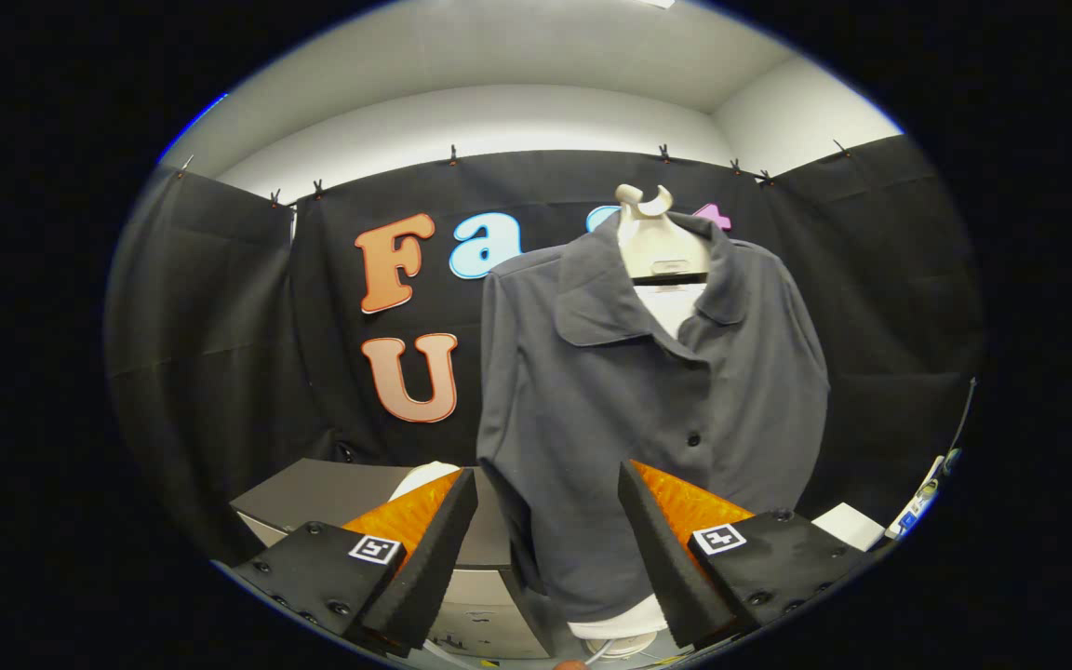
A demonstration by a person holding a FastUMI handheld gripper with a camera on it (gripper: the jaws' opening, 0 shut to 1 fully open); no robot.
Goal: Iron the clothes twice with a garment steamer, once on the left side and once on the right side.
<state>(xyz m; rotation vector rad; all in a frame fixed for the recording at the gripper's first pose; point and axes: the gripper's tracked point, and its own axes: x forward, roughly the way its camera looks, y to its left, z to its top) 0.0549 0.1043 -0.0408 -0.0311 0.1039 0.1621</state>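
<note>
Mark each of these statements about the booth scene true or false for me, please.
1. The dark shirt hangs on a pale stand. True.
2. The tool is shut on the shirt. False: its fingers stand open and hold nothing.
3. The shirt's collar is open at the neck. True.
4. The shirt lies flat on the grey table. False: it hangs upright, beyond the fingers.
5. The grey table stands beside the shirt, behind one finger. True.
</note>
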